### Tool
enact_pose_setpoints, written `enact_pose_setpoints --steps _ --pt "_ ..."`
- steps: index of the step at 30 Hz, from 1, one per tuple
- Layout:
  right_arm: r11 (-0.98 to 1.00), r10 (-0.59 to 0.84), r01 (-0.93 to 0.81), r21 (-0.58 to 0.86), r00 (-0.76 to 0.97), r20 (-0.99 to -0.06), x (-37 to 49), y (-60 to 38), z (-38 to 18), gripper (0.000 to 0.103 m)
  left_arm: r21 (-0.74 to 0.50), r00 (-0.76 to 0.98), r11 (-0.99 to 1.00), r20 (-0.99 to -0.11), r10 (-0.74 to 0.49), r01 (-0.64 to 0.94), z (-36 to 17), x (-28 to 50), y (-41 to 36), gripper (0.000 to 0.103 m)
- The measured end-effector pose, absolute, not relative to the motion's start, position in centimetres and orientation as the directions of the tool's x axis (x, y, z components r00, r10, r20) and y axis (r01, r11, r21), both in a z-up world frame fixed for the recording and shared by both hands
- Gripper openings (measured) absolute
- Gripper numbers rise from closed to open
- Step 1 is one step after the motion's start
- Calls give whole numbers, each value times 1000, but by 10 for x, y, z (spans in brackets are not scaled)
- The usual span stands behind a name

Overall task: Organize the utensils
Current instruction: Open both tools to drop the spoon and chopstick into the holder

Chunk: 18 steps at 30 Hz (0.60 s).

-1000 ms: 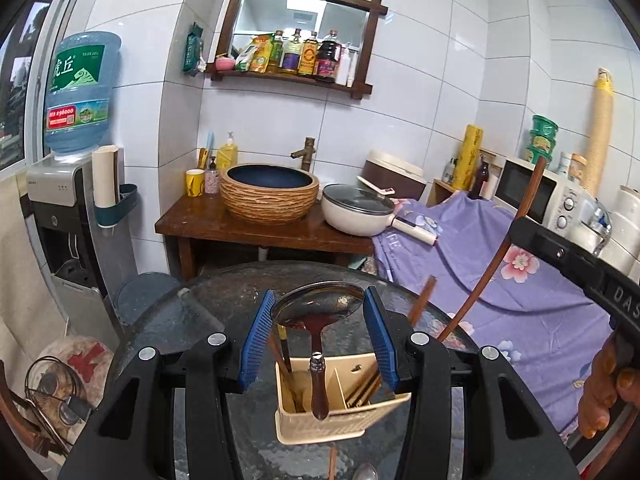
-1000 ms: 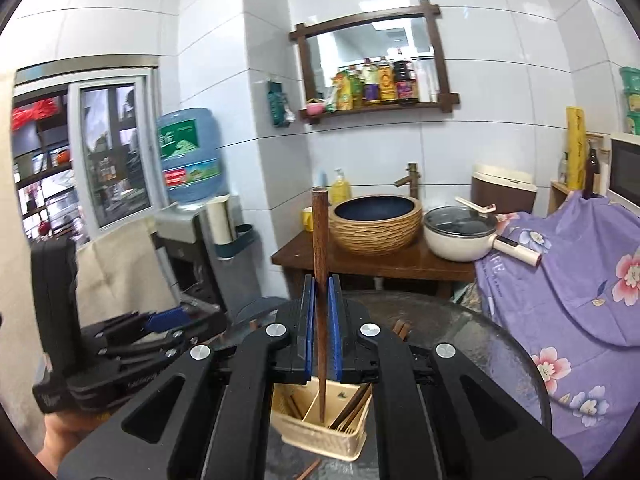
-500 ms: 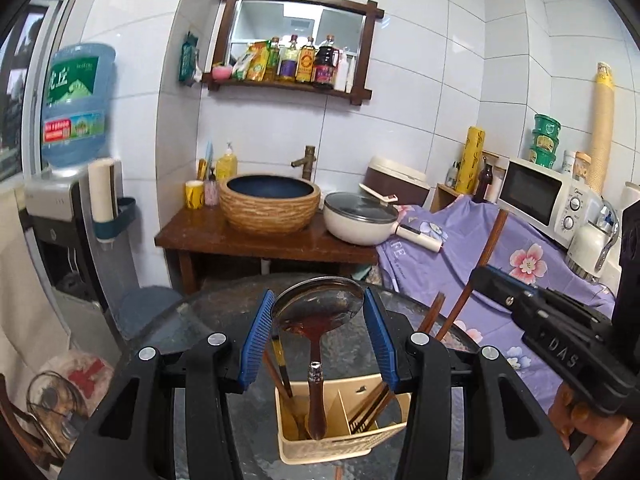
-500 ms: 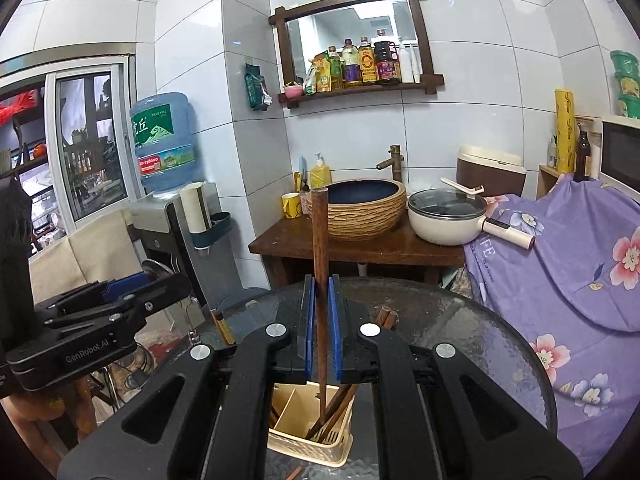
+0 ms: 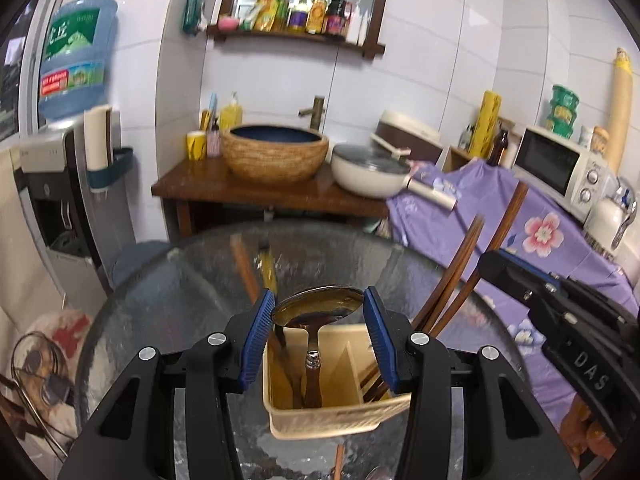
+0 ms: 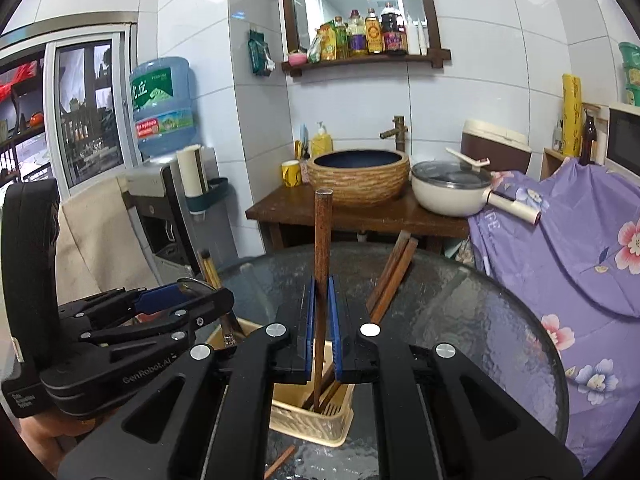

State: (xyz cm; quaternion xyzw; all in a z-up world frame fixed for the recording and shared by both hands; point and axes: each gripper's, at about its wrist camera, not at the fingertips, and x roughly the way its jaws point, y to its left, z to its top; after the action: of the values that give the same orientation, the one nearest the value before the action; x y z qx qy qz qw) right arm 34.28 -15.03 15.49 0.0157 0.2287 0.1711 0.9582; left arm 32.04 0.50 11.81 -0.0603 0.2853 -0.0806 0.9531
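The left gripper (image 5: pixel 319 310) hovers with its blue-padded jaws spread wide, the pads close beside a spoon bowl's sides (contact cannot be judged). The right gripper (image 6: pixel 320 320) points forward and slightly down, its jaws pressed onto a wooden chopstick (image 6: pixel 322 248) that stands upright between the pads.
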Motion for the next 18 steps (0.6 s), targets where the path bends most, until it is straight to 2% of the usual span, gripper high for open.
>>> enact_pose_setpoints --steps 9,13,15,16,17,18 --pt "943 327 -314 111 809 -489 346 -149 122 8 -112 796 984 -579 -176 135 83 315 3 45" --pt "946 318 -301 116 809 -495 345 -152 116 8 -108 803 985 -571 -172 135 82 311 4 45" --pt "945 324 -301 127 807 -493 344 -155 117 8 -114 811 984 -558 -177 137 88 305 6 53" --pt "944 328 -304 130 808 -490 343 -156 119 9 -118 818 984 -547 -179 136 92 302 6 61" --pt "943 331 -306 133 810 -484 340 -157 121 15 -120 832 984 -526 -178 134 96 295 9 68" --pt "941 336 -309 138 814 -474 336 -159 123 28 -119 842 984 -511 -175 132 100 289 10 71"
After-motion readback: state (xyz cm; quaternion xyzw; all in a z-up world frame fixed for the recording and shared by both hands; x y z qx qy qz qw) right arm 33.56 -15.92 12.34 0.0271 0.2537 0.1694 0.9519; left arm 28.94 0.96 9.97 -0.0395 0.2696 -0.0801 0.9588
